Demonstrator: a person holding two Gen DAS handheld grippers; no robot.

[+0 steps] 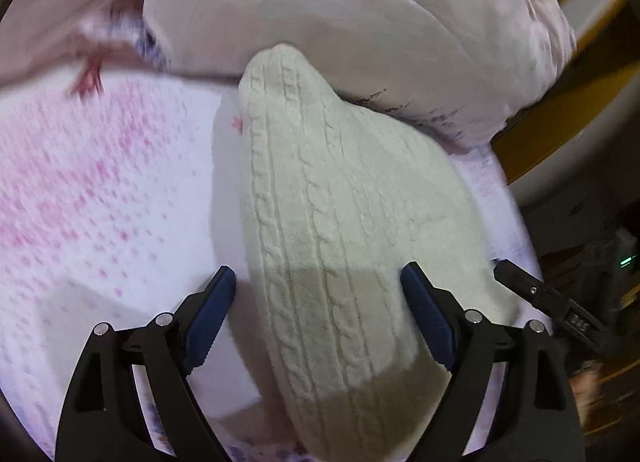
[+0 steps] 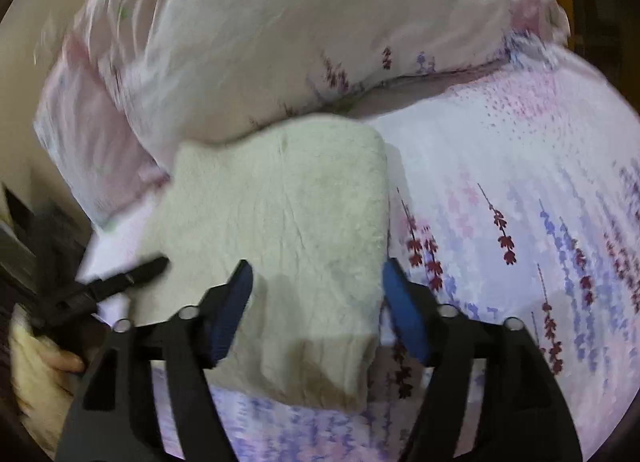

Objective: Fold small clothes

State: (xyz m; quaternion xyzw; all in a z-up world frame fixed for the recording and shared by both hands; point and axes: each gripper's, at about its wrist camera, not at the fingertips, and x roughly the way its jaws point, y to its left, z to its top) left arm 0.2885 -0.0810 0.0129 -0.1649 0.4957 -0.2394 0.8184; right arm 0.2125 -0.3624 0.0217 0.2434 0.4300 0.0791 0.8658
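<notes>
Cream cable-knit garment (image 1: 344, 222), already folded compact on floral bedsheet (image 2: 520, 202); left gripper (image 1: 318, 294) and right gripper (image 2: 316, 290) wide open, empty, straddling it.

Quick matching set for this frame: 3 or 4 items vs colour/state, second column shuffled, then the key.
1. cable-knit garment
2. bedsheet
3. pillow
4. left gripper

A. jaws open, one on each side of the knit
B. cream
C. pale pink, lying behind the knit
D. white with pink and purple flower print

Pairs: 1-B, 2-D, 3-C, 4-A
</notes>
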